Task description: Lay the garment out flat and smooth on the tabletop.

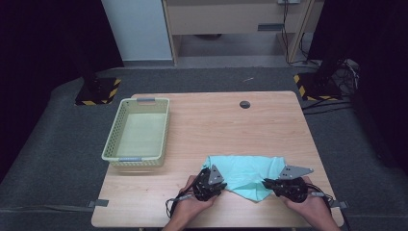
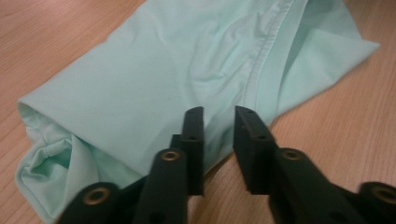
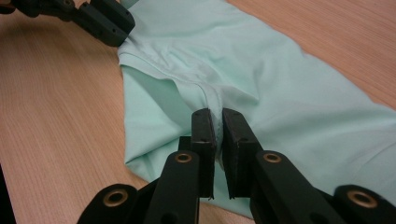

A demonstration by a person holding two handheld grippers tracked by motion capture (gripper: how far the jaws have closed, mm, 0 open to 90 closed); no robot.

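Note:
A mint-green cloth [image 1: 245, 171] lies crumpled and partly folded at the near middle of the wooden table [image 1: 216, 120]. My left gripper [image 1: 221, 184] is at the cloth's left edge. In the left gripper view its jaws [image 2: 218, 119] stand open just over the cloth [image 2: 163, 79], near a stitched hem. My right gripper [image 1: 267, 183] is at the cloth's right side. In the right gripper view its jaws [image 3: 218, 122] are shut on a raised seam of the cloth [image 3: 280, 88]. The left gripper [image 3: 100, 18] shows at the far edge of the cloth there.
A pale green plastic basket [image 1: 135, 161] with nothing in it stands at the table's left. A round grey cable hole [image 1: 245, 104] sits near the far edge. Bare wood lies between the basket and the cloth. Stands and cables are on the floor behind.

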